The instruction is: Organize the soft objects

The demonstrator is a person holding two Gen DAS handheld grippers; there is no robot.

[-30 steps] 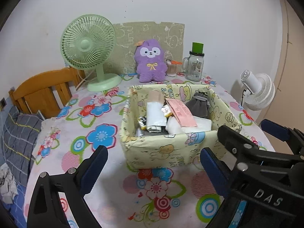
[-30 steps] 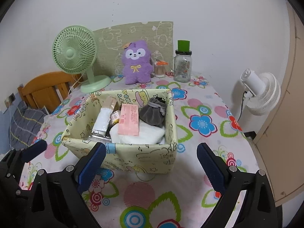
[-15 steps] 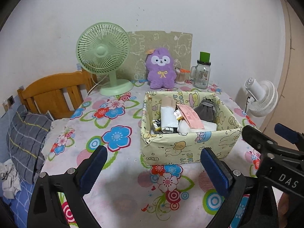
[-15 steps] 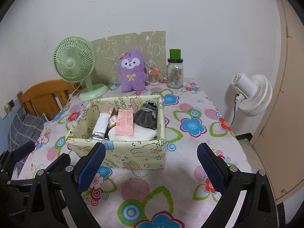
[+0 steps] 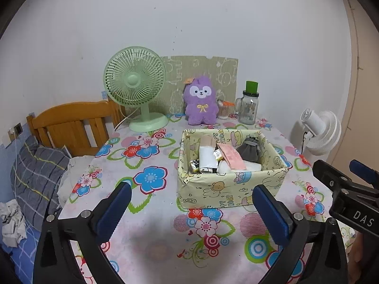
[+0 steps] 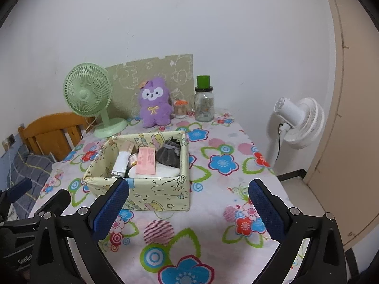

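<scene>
The fabric box (image 5: 227,189) of soft items sat mid-table (image 5: 151,213). Left gripper (image 5: 189,208) and right gripper (image 6: 187,203) hovered near it, jaws spread wide and empty, presumably clear for access.

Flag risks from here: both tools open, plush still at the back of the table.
1. Purple plush sits between the green fan and the glass jar; a wide reach may knock either.
2. The storage box lies in the path and looks nearly full; the plush may not seat.
3. Left tool and right tool are close together; they could collide.
</scene>
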